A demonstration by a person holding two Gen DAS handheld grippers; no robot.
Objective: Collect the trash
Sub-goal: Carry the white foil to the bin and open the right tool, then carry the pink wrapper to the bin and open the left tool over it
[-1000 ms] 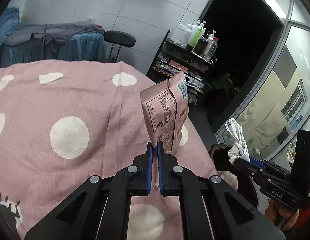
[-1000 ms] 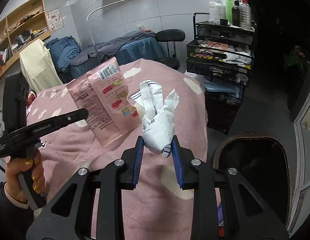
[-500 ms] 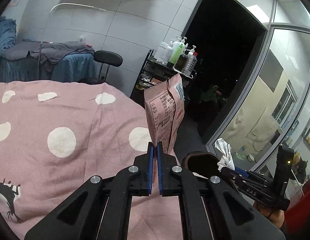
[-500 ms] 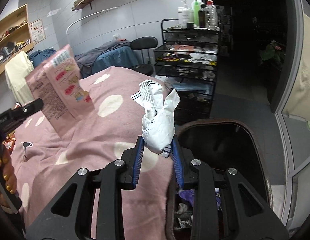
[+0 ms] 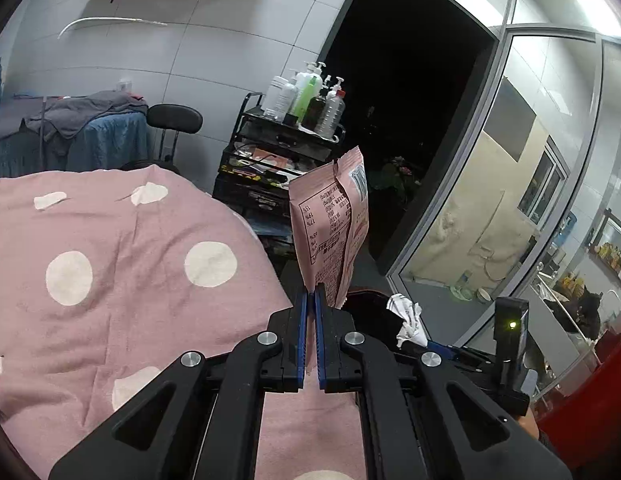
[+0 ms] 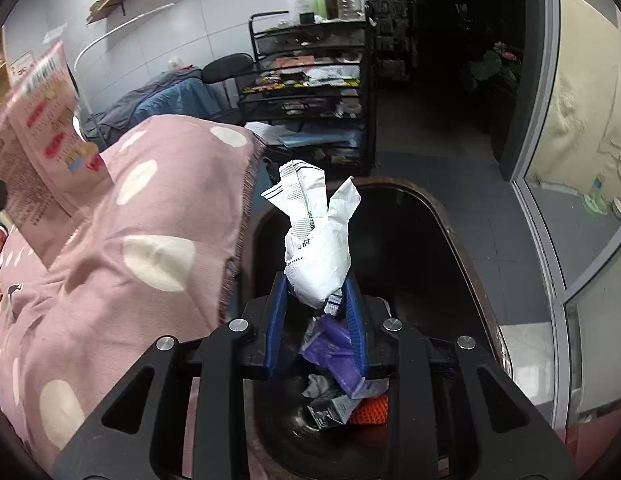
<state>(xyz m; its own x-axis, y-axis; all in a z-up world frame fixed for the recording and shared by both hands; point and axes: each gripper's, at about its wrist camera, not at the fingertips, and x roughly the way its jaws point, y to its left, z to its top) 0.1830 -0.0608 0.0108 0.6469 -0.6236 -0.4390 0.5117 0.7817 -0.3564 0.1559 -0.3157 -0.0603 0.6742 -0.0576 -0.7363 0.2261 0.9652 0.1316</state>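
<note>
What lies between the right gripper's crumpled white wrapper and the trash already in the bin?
Nothing but air in the right wrist view: the white wrapper hangs in the right gripper over the bin, above its trash.

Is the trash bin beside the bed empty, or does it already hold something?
Not empty. The trash bin already holds a purple wrapper, something orange and other scraps at its bottom.
</note>
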